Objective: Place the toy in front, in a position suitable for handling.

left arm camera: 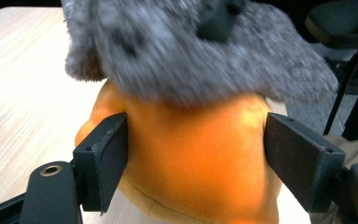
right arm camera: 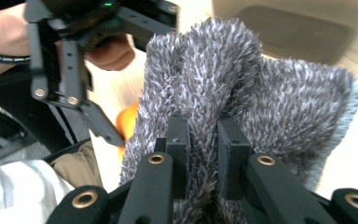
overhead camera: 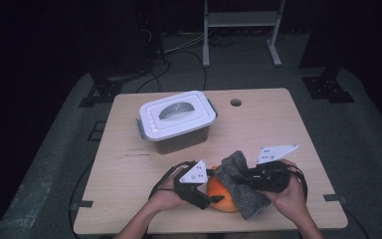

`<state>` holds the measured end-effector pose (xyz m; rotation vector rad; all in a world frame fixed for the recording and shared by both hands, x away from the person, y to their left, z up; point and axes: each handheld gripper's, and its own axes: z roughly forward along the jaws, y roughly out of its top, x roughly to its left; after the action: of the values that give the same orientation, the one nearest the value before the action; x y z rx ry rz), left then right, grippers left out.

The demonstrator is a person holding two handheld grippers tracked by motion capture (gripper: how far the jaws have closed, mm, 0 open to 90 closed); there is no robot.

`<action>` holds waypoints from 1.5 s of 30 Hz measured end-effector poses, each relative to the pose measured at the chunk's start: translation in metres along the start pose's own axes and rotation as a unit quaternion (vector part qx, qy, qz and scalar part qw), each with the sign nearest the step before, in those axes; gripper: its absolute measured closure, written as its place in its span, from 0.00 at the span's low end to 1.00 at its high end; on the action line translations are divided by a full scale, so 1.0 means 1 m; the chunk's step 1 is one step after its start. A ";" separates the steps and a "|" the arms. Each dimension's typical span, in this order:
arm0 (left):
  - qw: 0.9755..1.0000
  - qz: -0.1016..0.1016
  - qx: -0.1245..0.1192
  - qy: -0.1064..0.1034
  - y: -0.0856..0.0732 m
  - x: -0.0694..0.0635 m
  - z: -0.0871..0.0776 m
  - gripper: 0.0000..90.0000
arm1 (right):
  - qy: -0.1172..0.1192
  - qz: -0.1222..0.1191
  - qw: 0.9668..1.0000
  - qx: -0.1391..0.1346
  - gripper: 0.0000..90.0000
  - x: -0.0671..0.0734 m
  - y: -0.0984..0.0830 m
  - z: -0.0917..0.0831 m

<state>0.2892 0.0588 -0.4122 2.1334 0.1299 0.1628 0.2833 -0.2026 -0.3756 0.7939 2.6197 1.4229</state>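
A round orange soft object (overhead camera: 220, 198) rests on the wooden table (overhead camera: 129, 169) near its front edge. My left gripper (overhead camera: 213, 195) is shut on it; in the left gripper view both pads (left arm camera: 109, 158) press the orange object (left arm camera: 196, 140) from either side. A grey fuzzy cloth (overhead camera: 238, 172) lies over the top of it, also seen as the cloth (left arm camera: 191, 51) just above the jaws. My right gripper (right arm camera: 203, 140) is shut on a fold of the cloth (right arm camera: 284, 102). Beyond it, the left gripper (right arm camera: 74, 70) and a bit of the orange object (right arm camera: 128, 119) appear.
A lidded plastic box (overhead camera: 177, 119) with a white lid and handle stands at the back left of the table. A round hole (overhead camera: 236, 102) is in the tabletop near the far edge. A metal frame (overhead camera: 241, 30) stands on the floor behind.
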 end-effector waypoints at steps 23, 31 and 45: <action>0.999 -0.012 0.033 -0.012 -0.016 0.014 -0.007 0.20 | 0.032 0.029 0.999 0.021 0.85 -0.012 -0.018 0.016; 0.999 0.014 0.030 -0.003 -0.005 0.007 0.002 0.15 | 0.032 0.010 0.999 0.016 0.85 -0.001 -0.012 0.021; 0.999 -0.034 0.040 -0.015 -0.022 0.025 -0.015 0.21 | 0.043 0.067 0.997 0.025 0.85 -0.026 -0.032 0.020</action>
<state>0.3112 0.0867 -0.4212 2.2068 0.1949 0.0871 0.2980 -0.2140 -0.4176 0.9530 2.7224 1.4593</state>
